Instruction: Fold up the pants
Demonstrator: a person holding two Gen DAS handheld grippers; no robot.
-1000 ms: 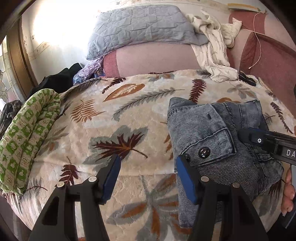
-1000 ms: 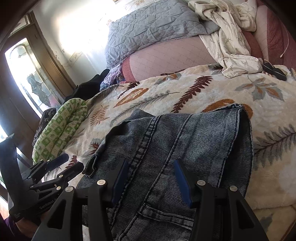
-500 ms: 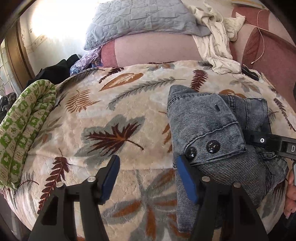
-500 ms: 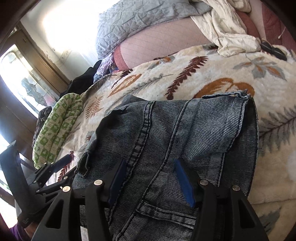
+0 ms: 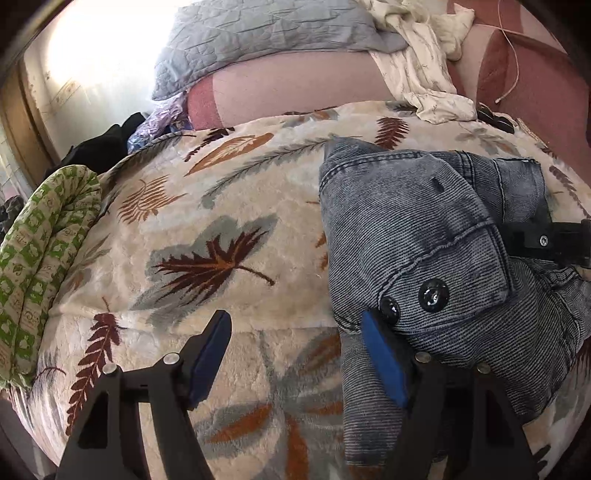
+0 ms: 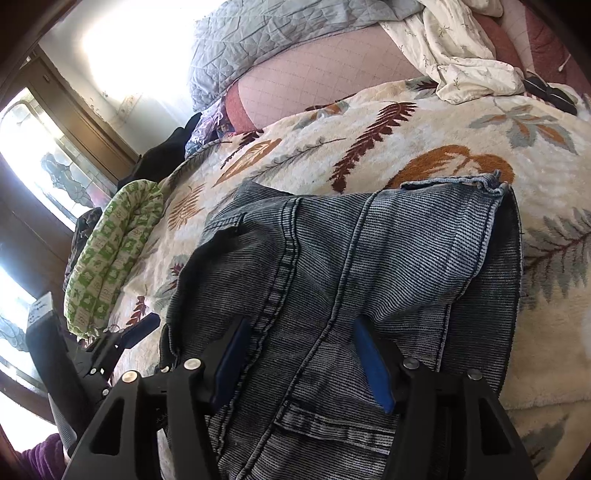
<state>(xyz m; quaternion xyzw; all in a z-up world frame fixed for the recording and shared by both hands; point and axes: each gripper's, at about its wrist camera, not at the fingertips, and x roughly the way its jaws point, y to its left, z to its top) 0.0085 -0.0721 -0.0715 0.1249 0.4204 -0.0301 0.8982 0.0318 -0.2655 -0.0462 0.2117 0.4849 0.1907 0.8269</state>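
Pants [image 5: 424, 258], one pair in grey-blue denim, lie folded into a compact bundle on the leaf-print blanket [image 5: 221, 221] that covers the bed. We count two dark snap buttons [image 5: 433, 295] on the waistband flap, which faces the left wrist camera. No container is in view.

Our left gripper [image 5: 295, 354] is spread wide and grips nothing. Its left finger sits over bare blanket; its right finger [image 5: 380, 362] sits at the near-left edge of the bundle, just below the buttons. We cannot tell whether that finger touches the cloth.

Our right gripper [image 6: 299, 358] is also spread wide, both fingers over the top layer of denim, with a seam running between them. It clamps no fabric.

We count two grippers, one rolled green-patterned cloth [image 5: 40, 258] at the left edge of the bed, one grey quilt [image 5: 266, 33] on a pink bolster [image 5: 295, 92], and one cream floral garment [image 5: 417, 70] at the head of the bed.

Compared with one second ago, both cameras sit closer to the bundle and the second button is now fully exposed. Both sets of jaws hold the same spread as before.
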